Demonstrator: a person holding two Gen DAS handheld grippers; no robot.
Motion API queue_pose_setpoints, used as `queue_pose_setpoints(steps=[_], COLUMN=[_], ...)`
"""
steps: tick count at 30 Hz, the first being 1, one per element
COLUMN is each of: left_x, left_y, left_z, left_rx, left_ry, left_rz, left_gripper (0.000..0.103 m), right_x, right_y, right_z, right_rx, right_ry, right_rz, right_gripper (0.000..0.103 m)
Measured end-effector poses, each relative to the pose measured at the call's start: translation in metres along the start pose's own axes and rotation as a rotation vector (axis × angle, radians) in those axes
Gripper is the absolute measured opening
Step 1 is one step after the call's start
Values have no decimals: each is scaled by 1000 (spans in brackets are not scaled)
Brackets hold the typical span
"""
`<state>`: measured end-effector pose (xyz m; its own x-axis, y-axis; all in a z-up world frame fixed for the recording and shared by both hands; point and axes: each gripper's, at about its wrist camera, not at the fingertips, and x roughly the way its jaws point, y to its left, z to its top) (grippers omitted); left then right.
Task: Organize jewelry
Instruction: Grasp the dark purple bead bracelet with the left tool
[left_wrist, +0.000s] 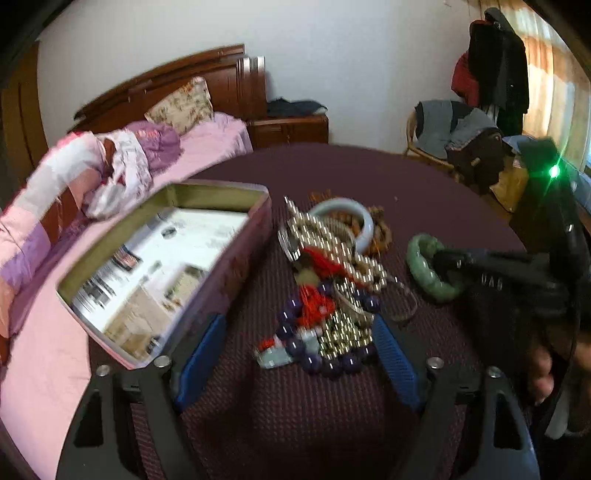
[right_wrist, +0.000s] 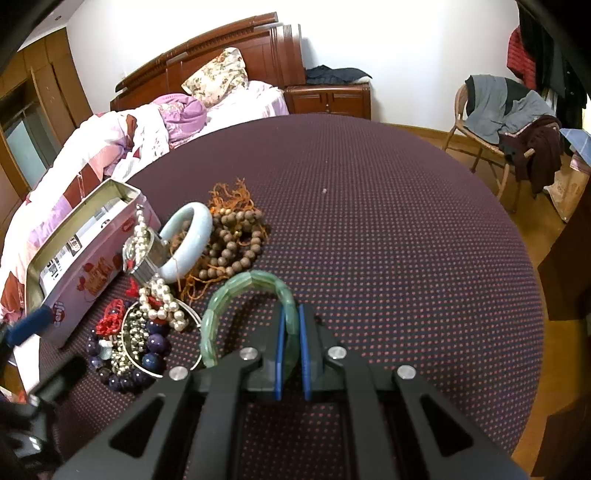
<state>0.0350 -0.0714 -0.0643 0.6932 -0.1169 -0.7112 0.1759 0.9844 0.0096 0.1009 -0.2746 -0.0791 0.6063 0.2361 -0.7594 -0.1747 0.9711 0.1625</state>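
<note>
Black gripper frames fill the bottom of both wrist views. The right gripper (right_wrist: 291, 347) is clamped on the green segmented bracelet (right_wrist: 236, 291), its blue pads squeezing one side of the loop while the rest arches out toward 11 o'clock over the bench (right_wrist: 388, 229), a round top covered in dark maroon cloth with red dots. The left gripper (left_wrist: 299, 350) has its blue pads spread wide, tilted down over the near end of the jewelry heap with nothing pressed between them.

That heap (left_wrist: 332, 291) lies just past the left fingers: dark purple beads (right_wrist: 155, 343), silvery bead strands, red tassels and a thin metal bangle, with a pearl string (right_wrist: 162, 295) running up toward 12 o'clock. Beyond it a pale blue bangle (right_wrist: 188, 240) leans against brown wooden prayer beads (right_wrist: 232, 243) with orange cord. At 10 o'clock from the heap, just beside it, an open pink tin (right_wrist: 92, 269) with printed paper inside sits at the bench edge.

Farther off at 10 to 11 o'clock stands a bed (right_wrist: 147, 129) with pink bedding, a floral pillow and a dark wood headboard, then a nightstand (right_wrist: 328, 98) against the white wall. At 2 o'clock a wicker chair (right_wrist: 480, 140) is piled with clothes.
</note>
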Motion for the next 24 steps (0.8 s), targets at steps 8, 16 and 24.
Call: queue_pose_setpoints(steps=[8, 16, 24], left_x=[18, 34, -16], left_y=[15, 10, 7], left_z=[-2, 2, 25], left_rx=[-63, -51, -22], left_ry=[59, 86, -99], left_rz=[-17, -58, -91], left_gripper=[46, 19, 13], right_x=[2, 4, 5], right_y=[3, 3, 3], right_z=[0, -2, -2], right_rx=[-12, -14, -11], right_ry=[4, 10, 15], right_rz=[-3, -5, -4], right_gripper=[11, 11, 11])
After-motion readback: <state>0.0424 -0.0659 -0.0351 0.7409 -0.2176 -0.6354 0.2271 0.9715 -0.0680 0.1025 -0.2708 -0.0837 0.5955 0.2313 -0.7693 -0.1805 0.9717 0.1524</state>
